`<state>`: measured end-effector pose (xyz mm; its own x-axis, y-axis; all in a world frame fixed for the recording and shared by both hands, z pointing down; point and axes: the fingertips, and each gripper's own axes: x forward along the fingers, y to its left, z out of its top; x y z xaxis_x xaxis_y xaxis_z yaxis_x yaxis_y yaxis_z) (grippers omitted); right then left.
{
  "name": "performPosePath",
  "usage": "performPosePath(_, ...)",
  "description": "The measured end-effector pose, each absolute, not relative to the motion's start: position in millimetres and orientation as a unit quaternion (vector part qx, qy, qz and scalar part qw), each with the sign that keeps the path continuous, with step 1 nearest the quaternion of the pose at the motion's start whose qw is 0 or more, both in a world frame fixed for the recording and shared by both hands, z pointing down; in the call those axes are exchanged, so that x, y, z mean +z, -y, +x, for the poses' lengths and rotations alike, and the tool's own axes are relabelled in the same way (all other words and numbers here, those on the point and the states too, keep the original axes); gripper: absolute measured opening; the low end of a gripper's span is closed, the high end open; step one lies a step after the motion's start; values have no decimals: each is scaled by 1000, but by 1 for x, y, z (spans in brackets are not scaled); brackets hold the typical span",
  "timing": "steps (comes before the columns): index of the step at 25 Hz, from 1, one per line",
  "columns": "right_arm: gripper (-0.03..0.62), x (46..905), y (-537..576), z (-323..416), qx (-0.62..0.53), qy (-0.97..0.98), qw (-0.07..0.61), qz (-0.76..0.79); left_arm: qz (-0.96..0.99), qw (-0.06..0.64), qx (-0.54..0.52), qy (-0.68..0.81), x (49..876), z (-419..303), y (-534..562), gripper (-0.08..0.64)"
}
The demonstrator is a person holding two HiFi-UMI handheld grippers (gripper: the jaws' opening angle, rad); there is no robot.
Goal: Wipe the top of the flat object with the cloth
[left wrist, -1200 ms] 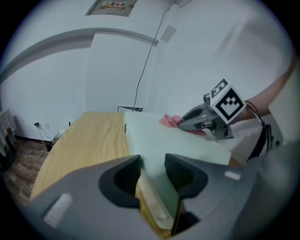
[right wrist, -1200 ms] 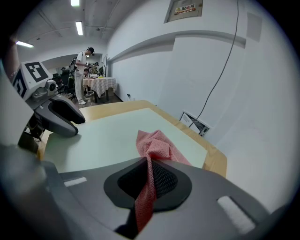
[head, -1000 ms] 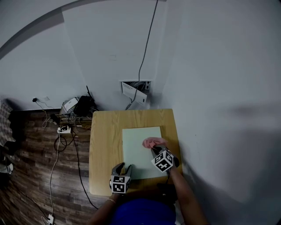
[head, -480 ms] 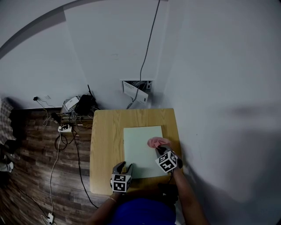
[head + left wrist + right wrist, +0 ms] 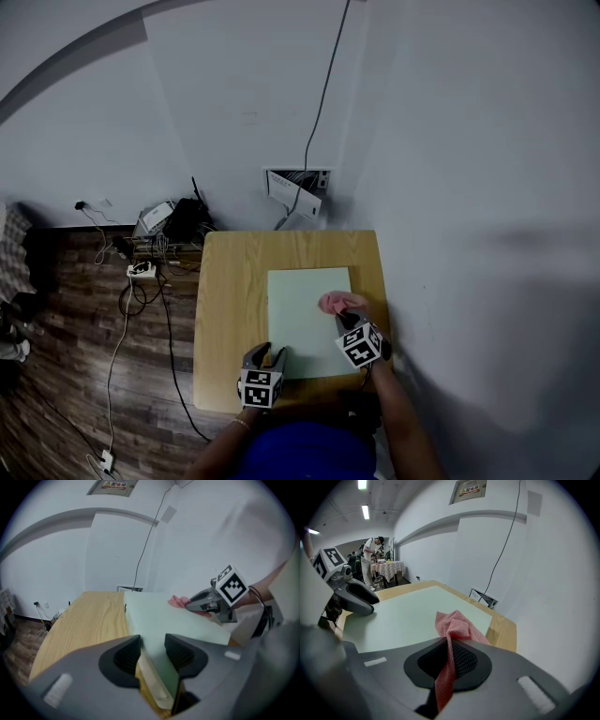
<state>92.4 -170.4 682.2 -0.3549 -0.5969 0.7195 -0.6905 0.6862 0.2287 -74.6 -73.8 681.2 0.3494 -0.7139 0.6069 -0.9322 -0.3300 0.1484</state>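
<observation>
A pale green flat board (image 5: 305, 323) lies on the wooden table (image 5: 230, 309). My left gripper (image 5: 267, 354) is clamped on the board's near left corner (image 5: 154, 667), with a jaw on each side of its edge. A pink cloth (image 5: 330, 302) rests on the board near its right side. My right gripper (image 5: 345, 320) is shut on it, and the cloth (image 5: 454, 625) bunches out ahead of the jaws and hangs down between them. The left gripper view shows the right gripper (image 5: 206, 603) and the cloth (image 5: 177, 601) across the board.
A wall runs close along the table's right and far sides. An open wall box (image 5: 295, 187) with a cable sits behind the table. Power strips and cables (image 5: 141, 270) lie on the wood floor to the left. A person stands far off by another table (image 5: 386, 566).
My right gripper has shifted a little to the right over the board with the cloth and rolled slightly. The left gripper has kept still on the board's corner.
</observation>
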Motion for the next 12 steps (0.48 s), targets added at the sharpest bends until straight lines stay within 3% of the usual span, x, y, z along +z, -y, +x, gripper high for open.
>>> performPosePath(12,14,681,169,93,55,822,396,406,785,241,224,525,680,-74,73,166)
